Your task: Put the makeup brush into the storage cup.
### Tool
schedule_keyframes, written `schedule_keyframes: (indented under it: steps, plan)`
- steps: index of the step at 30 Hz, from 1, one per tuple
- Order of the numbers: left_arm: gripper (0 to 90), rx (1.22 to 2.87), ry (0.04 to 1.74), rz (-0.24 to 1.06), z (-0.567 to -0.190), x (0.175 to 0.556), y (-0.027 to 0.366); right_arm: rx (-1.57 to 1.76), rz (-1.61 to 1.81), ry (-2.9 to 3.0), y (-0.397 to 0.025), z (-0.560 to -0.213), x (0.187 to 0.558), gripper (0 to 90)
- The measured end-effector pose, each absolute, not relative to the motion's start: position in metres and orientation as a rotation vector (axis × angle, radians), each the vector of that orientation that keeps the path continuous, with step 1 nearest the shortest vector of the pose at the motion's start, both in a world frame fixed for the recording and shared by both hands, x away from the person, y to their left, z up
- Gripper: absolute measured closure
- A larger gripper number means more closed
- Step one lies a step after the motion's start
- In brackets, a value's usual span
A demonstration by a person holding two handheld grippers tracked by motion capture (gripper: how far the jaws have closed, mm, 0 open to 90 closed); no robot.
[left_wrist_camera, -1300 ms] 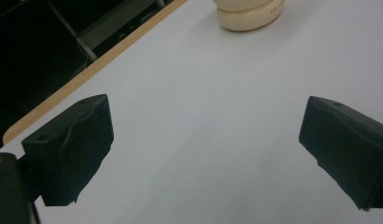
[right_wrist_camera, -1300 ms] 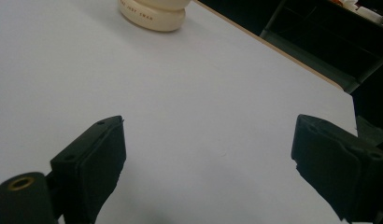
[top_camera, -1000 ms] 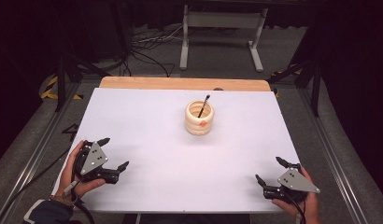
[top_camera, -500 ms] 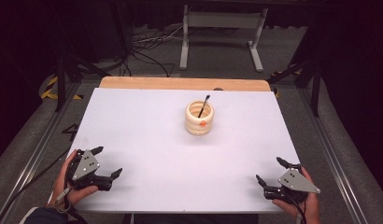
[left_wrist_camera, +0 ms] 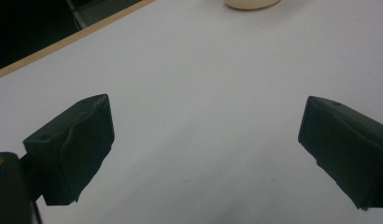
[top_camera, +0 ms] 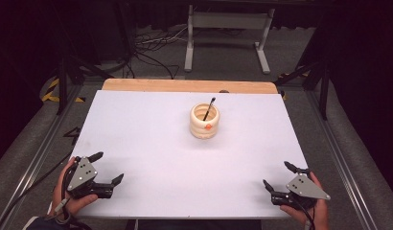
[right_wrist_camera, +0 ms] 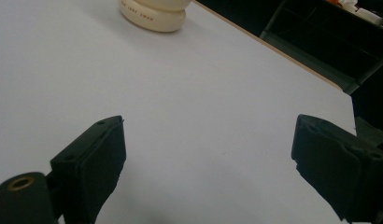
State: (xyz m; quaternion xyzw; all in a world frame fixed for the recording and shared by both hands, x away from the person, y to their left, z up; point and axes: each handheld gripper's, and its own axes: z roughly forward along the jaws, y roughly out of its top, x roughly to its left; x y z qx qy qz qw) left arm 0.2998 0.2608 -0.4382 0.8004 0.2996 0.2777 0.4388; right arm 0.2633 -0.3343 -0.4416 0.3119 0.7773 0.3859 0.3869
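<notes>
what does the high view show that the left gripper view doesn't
High view alone: the whole cream ribbed round holder with its orange mark, the thin black stick standing tilted in it, both hands with their tools, the right tool open at the near right corner, and the grey floor with cables beyond the table.

Left gripper view alone: a close look at the left tool, its black jaws spread wide above bare surface.

Both: the white tabletop, its wooden far edge, and the holder, cut down to its base in the left gripper view.
</notes>
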Motion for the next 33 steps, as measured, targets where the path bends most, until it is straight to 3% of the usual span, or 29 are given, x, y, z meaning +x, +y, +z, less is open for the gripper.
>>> schedule_keyframes:
  steps: [33]
  plan:
    - [4.6,1.996,0.772,0.654,-0.4395,0.3058,0.2594,0.805,0.994,1.977,-0.3359,-0.4422,0.2657,11.1]
